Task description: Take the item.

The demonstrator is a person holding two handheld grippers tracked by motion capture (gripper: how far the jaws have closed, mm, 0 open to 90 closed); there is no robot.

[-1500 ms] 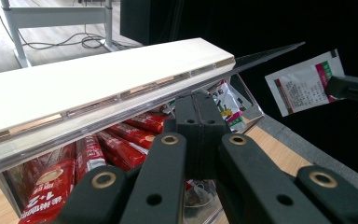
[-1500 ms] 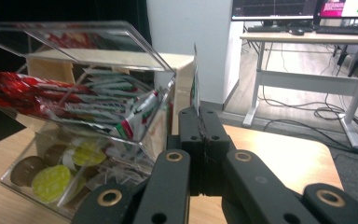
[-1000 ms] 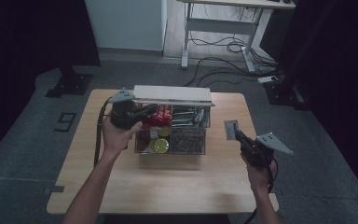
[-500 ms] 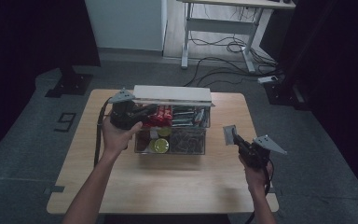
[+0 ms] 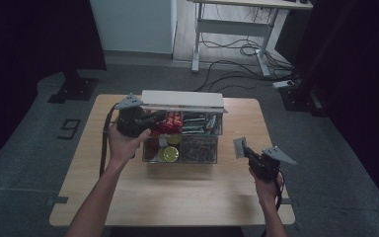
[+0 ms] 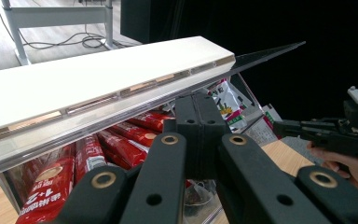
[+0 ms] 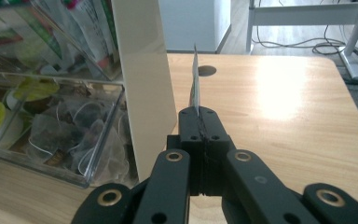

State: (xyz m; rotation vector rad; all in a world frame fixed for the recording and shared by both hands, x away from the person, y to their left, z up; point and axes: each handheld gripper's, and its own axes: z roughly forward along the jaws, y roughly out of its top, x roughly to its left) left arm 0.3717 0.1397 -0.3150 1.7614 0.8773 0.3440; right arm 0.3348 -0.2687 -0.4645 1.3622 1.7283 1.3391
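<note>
Your worktop carries a clear organizer box sitting around the middle, closer to the far edge. Its white lid is propped up along the far side of the box, and inside you can see red snack packets in the back row, yellow-green pods front left and tea bags front right.

Your left gripper is at the box's far-left corner, just under the lid's edge. In the left gripper view the fingers are pressed tight together, right up against the lid's underside, with the red packets just behind; I can't tell whether anything is pinched between them.

Your right gripper is off to the right of the box, near the worktop's right edge, above the wood. Its fingers are clamped on a thin flat packet, seen edge-on in the right gripper view and standing upright.

Compared with a second ago, your right hand has drifted a little toward the near edge and slightly closer to the box, packet still pinched. Your left hand has barely moved and the lid sits the same.
</note>
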